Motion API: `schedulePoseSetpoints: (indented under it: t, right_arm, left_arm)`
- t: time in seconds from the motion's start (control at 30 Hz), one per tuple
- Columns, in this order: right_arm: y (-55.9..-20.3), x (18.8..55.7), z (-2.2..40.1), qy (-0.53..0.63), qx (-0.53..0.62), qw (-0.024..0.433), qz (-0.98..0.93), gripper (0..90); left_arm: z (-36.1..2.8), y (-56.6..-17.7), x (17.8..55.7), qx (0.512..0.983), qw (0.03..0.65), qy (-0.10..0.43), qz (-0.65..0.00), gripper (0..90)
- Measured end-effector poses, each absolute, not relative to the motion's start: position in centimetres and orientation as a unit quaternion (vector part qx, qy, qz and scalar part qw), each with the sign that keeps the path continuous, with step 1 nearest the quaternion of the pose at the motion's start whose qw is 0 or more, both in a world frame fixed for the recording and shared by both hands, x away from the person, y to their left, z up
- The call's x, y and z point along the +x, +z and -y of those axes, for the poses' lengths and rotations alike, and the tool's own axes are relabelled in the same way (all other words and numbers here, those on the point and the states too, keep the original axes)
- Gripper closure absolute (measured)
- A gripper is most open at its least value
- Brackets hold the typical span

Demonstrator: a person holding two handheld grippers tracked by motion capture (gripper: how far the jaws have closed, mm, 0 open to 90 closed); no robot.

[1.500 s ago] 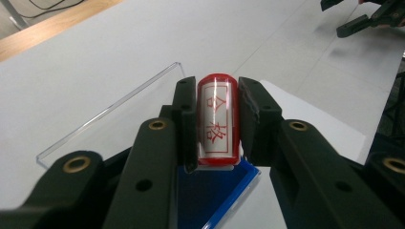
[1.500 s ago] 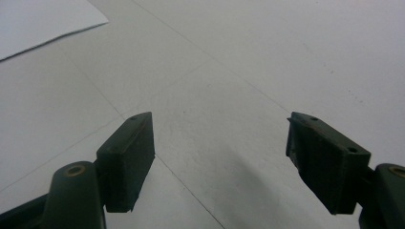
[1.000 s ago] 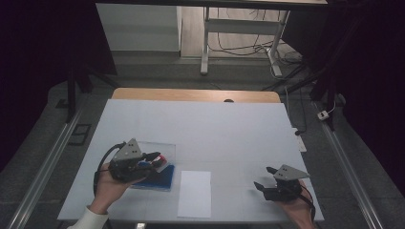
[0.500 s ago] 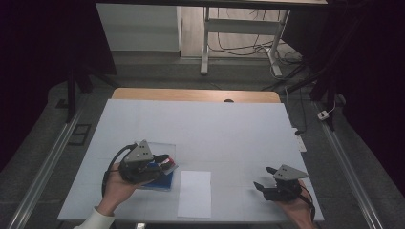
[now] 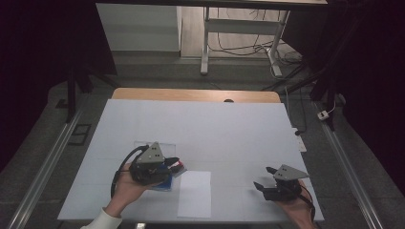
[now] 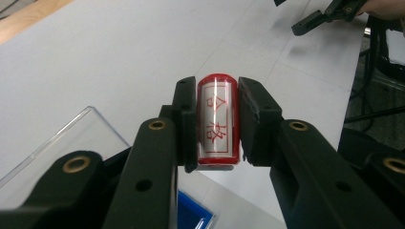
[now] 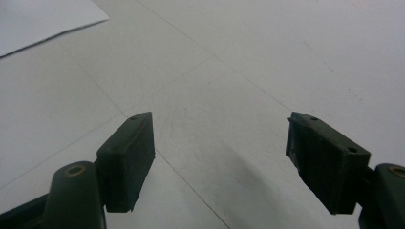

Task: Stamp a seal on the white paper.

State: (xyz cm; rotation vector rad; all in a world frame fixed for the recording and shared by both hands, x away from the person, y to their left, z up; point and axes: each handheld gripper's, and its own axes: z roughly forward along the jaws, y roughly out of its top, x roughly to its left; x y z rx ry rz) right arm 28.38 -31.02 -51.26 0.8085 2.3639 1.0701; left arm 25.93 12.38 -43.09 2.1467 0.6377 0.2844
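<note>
Left gripper view: left gripper (image 6: 217, 121) clenches a red stamp (image 6: 218, 119) upright between its pads, white paper (image 5: 195, 193) just beside it; tilting could smear the imprint, while right gripper (image 7: 219, 162) gapes empty.

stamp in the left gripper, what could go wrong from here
The stamp is round and glossy and the left gripper clamps it only by its sides, so it could twist or slip when pressed down. The sheet of paper lies loose on the table, and the open right gripper isn't touching it, so it may slide and smear the print.
</note>
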Motion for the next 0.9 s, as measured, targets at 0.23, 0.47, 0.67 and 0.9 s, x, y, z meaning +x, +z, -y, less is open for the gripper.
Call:
schedulePoseSetpoints:
  t: [0.23,0.47,0.67,0.9]
  right_arm:
    - [-51.2,28.3,31.1,0.385,0.295,0.214,-0.848,24.6]
    - [-51.3,28.4,31.2,0.383,0.294,0.212,-0.849,24.6]
    - [-51.2,28.3,31.1,0.386,0.293,0.213,-0.848,24.6]
    - [-51.3,28.3,31.1,0.384,0.294,0.211,-0.849,24.6]
  left_arm:
    - [-10.4,-43.3,26.7,0.871,0.420,0.096,-0.234,70.7]
    - [-9.4,-43.8,27.0,0.879,0.409,0.087,-0.229,70.6]
    - [-8.5,-44.4,26.8,0.888,0.393,0.083,-0.223,70.6]
    - [-7.3,-45.6,26.9,0.901,0.369,0.075,-0.217,70.6]
